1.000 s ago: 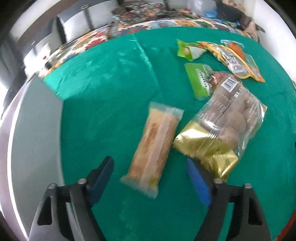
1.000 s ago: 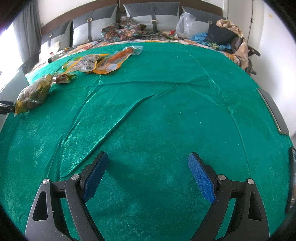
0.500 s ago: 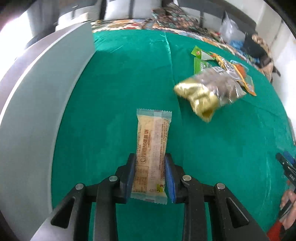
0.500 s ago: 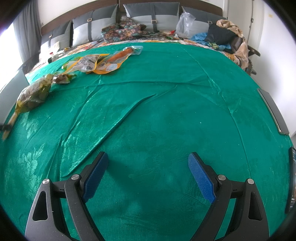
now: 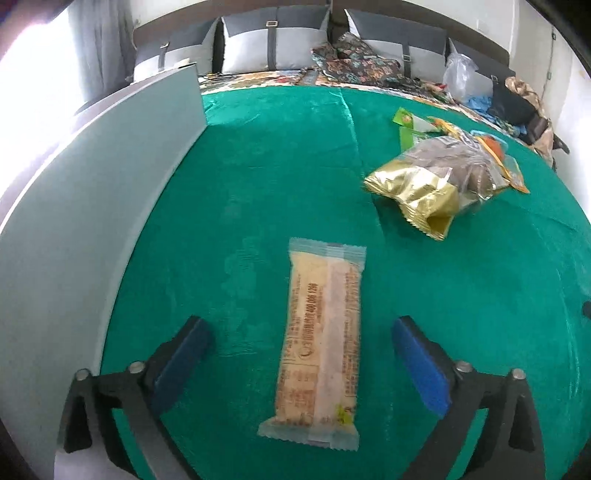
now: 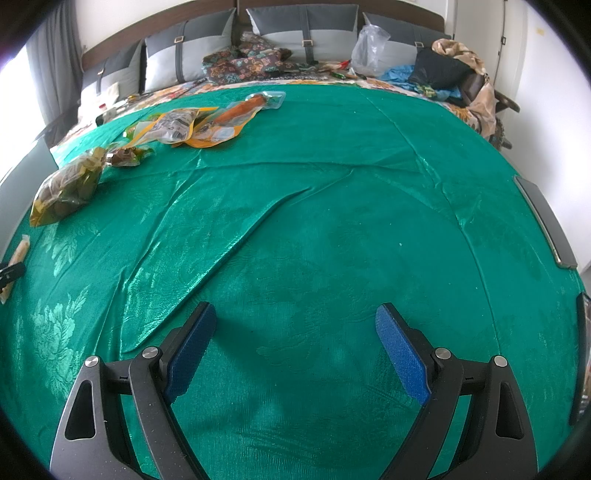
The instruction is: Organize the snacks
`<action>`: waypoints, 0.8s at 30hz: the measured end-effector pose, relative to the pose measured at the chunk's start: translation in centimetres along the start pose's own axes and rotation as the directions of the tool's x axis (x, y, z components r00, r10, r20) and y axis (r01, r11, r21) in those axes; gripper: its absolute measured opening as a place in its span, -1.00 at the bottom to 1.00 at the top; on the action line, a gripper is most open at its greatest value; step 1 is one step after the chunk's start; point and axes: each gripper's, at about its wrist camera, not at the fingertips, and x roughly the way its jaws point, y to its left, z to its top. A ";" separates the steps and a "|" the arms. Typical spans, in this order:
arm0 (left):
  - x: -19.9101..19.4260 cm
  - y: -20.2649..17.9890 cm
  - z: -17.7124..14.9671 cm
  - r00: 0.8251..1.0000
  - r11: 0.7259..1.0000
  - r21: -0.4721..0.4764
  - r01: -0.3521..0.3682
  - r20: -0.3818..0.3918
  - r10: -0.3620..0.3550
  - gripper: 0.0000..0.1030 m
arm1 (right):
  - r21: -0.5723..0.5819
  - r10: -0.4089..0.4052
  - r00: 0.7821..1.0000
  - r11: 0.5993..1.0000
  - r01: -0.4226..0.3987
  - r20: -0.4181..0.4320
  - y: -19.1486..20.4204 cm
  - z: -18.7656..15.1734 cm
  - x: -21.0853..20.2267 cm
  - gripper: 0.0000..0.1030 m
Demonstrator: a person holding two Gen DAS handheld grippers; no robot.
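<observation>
— Starting at our fingers: the left gripper (image 5: 301, 352) is spread wide, pads clear of everything, and the bar (image 5: 320, 343) lies flat on the green cloth (image 5: 266, 155) between the jaws, touching neither. So we are holding nothing there.

— And our right gripper (image 6: 295, 345)?

— Released too, jaws wide apart over bare cloth, with no snack near it. It looks idle to us.

— Where does the bar sit, then?

— Lengthwise ahead of the left gripper, near the grey panel (image 5: 92, 206) on our left and well apart from the other packets. We judge it placed, the one item that looks sorted, though we cannot say what spot counts as its home.

— What is left?

— Most of it, we think. Further out, the gold bag (image 5: 436, 181) lies crumpled on the cloth, with a green packet (image 5: 406, 125) just behind it and an orange pouch (image 5: 513, 170) beside it, part hidden. The right view shows the same loose cluster: the orange pouch (image 6: 221, 122) overlapping a clear packet (image 6: 173, 125), and the gold bag (image 6: 66, 188) nearer us, none lined up.

— So how far along are we?

— Early, by our reckoning: one bar set apart, some four packets in a heap. Beyond the cloth are only cushions (image 6: 303, 26) and clutter, no part of our job
</observation>
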 end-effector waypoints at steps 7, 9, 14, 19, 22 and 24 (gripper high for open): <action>0.3 0.0 0.2 1.000 1.000 -0.001 0.000 0.008 0.000 1.00 | 0.000 0.000 1.000 1.000 0.000 0.000 0.0 0.0 0.0 0.77; 0.3 0.0 0.2 1.000 1.000 -0.002 0.001 0.008 -0.001 1.00 | 0.000 -0.001 1.000 1.000 0.001 0.000 0.0 0.0 0.0 0.77; 0.3 0.0 0.2 1.000 1.000 -0.002 0.001 0.008 -0.001 1.00 | 0.000 -0.001 1.000 1.000 0.001 0.000 0.0 0.0 0.0 0.77; 0.3 0.0 0.2 1.000 1.000 -0.002 0.002 0.009 -0.002 1.00 | 0.002 -0.018 1.000 1.000 0.018 -0.019 0.2 0.3 0.2 0.76; 0.2 0.0 0.2 1.000 1.000 -0.002 0.002 0.009 -0.001 1.00 | 0.023 0.025 0.997 0.999 -0.024 -0.077 1.7 2.4 0.6 0.75; 0.3 0.0 0.2 1.000 1.000 -0.002 0.002 0.009 -0.002 1.00 | 0.035 0.115 0.991 0.993 -0.113 -0.064 4.1 5.0 0.5 0.75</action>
